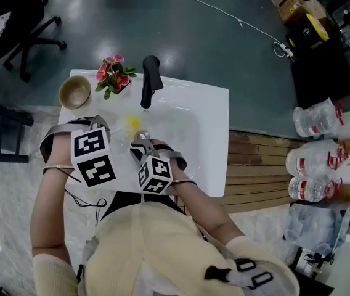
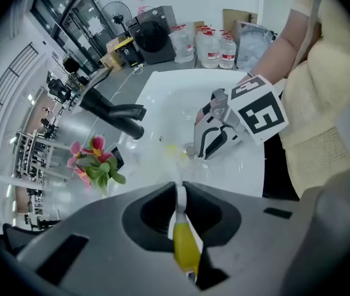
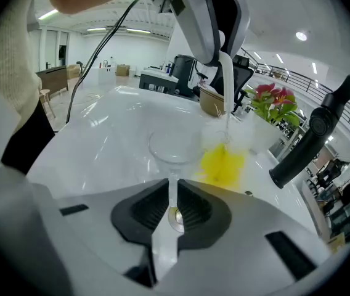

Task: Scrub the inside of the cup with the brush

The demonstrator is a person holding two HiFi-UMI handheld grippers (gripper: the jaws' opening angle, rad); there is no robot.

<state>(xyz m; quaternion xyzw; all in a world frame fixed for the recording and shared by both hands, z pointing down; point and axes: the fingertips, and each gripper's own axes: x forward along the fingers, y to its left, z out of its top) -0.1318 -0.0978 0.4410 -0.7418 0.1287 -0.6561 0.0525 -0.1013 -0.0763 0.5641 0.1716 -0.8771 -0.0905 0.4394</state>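
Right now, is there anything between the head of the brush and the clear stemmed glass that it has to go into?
Nothing visible stands between them. The head of the yellow-bristled brush is just beside the bowl of the clear stemmed glass, over the white sink; only open space separates them.

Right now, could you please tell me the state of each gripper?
Left gripper: closed on the yellow-and-white plastic brush.
Right gripper: closed on the stem of the clear stemmed glass cup.

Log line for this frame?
left gripper: shut on brush | right gripper: shut on stemmed glass | brush head: beside glass, not inside
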